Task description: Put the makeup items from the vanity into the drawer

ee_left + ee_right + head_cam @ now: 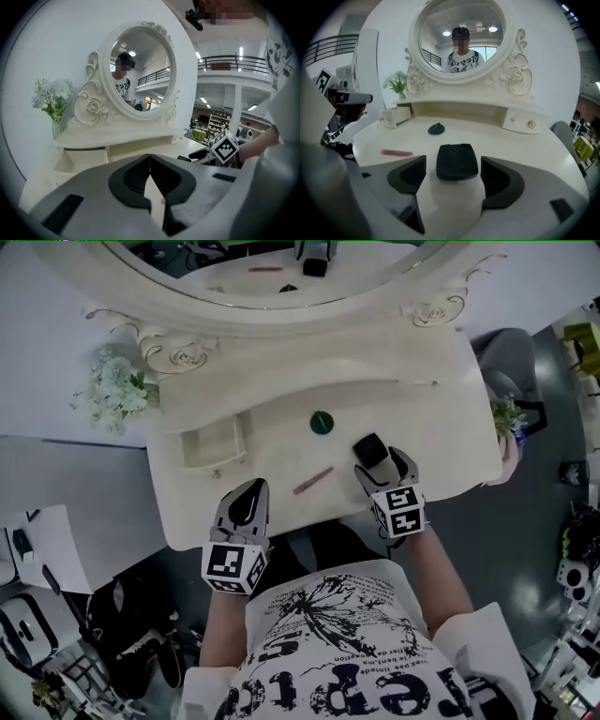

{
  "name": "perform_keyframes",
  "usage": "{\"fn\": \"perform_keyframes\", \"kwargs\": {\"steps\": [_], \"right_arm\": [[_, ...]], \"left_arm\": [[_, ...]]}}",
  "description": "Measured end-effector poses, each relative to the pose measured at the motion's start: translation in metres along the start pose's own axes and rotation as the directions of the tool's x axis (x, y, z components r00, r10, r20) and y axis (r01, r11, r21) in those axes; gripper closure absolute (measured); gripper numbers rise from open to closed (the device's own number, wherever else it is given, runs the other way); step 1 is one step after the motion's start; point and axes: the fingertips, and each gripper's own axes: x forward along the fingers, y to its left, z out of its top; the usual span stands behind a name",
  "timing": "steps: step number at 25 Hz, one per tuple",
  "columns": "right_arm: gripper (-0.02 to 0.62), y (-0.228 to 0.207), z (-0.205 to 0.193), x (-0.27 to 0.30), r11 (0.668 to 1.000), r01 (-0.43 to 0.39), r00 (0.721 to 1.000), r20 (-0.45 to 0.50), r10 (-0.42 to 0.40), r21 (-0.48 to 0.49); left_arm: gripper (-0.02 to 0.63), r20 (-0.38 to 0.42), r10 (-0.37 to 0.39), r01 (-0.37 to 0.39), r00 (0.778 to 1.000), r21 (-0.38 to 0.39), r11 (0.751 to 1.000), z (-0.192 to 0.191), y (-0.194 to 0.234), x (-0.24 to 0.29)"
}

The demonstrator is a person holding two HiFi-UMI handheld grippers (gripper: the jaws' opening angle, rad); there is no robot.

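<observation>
A black compact (371,448) (457,161) lies on the cream vanity top (422,427). My right gripper (374,461) (453,165) is open around its near end, and the pads stand apart from its sides. A pink stick (313,481) (396,152) lies left of it, and a green round lid-like item (322,422) (436,129) sits further back. The small left drawer (214,444) (396,115) is pulled open. My left gripper (249,491) (150,173) is shut with nothing in it, over the vanity's front edge, right of the drawer.
The oval mirror (272,268) rises at the back. A vase of white flowers (117,390) stands at the vanity's left end. The right drawer (520,122) is closed. More flowers (506,413) and a grey seat (511,357) stand off the right end.
</observation>
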Motion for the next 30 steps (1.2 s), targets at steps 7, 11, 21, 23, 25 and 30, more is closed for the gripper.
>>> {"fn": "perform_keyframes", "kwargs": {"steps": [7,11,21,23,25,30], "right_arm": [[0.241,-0.004,-0.013,0.020,0.999,-0.027,0.993,-0.112,0.025,-0.021],[0.245,-0.004,-0.014,0.021,0.999,-0.049,0.990,-0.134,0.045,-0.022],[0.269,0.012,0.010,0.009,0.997,-0.070,0.992,-0.106,0.066,-0.034],[0.270,0.021,0.025,0.005,0.996,-0.079,0.994,-0.080,0.077,-0.031],[0.270,0.035,0.042,0.002,0.994,-0.098,0.994,-0.052,0.095,-0.053],[0.270,0.081,0.090,0.003,0.984,-0.144,0.989,0.005,0.146,-0.107]], "left_arm": [[0.586,-0.051,-0.002,0.000,0.999,-0.026,1.000,-0.021,0.005,0.007],[0.586,-0.046,-0.018,0.016,0.999,-0.029,0.999,-0.021,0.002,0.012],[0.586,-0.013,-0.018,0.018,1.000,-0.010,1.000,0.001,0.015,-0.003],[0.586,-0.002,-0.006,0.006,1.000,-0.013,1.000,0.007,0.023,-0.012],[0.586,0.003,0.001,-0.001,1.000,-0.009,1.000,0.011,0.031,-0.022],[0.586,0.033,0.035,-0.035,0.999,-0.004,0.999,0.022,0.062,-0.055]]}}
